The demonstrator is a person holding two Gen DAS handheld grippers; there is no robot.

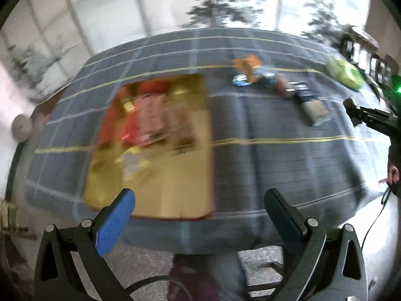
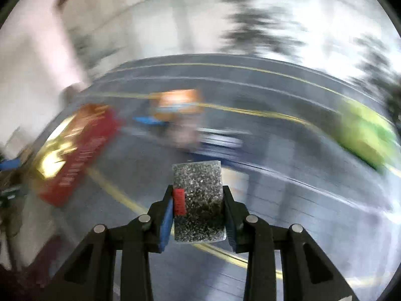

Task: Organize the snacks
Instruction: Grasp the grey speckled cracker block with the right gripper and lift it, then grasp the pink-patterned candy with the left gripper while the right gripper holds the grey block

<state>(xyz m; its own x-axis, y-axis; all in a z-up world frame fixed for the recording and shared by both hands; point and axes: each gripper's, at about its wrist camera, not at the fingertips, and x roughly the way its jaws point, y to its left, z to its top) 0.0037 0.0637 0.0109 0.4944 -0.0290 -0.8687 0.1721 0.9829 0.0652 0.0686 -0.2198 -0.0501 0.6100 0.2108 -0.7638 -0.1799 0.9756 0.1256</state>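
A: Okay, left wrist view first. Left claw [image 1: 198, 215] is wide open, nothing between its pads, hanging over the near edge of the bench [image 1: 275, 165] with the checked cloth.

B: And the gold tray [image 1: 175, 190]?

A: Just ahead of that claw, on the left side of the bench. Several snack packets already lie in its far half, red and pink ones; too blurred to name. Near half is bare, so there's room.

B: Loose snacks?

A: A scattered pile [image 1: 273, 80] at the far right of the bench, and a green bag [image 1: 345, 71] further right, well apart from the tray. The right claw shows at the right edge of this view.

B: Right wrist view?

A: Right claw [image 2: 198, 200] is closed down on a speckled snack bar [image 2: 198, 195], grey-black with a small red label, pinched by its sides so it stands up between the pads. Everything else is smeared.

B: Tray there?

A: Off to the left, red-sided [image 2: 82, 150]. My guess: the bar is headed there, with the empty left claw kept clear of the route.
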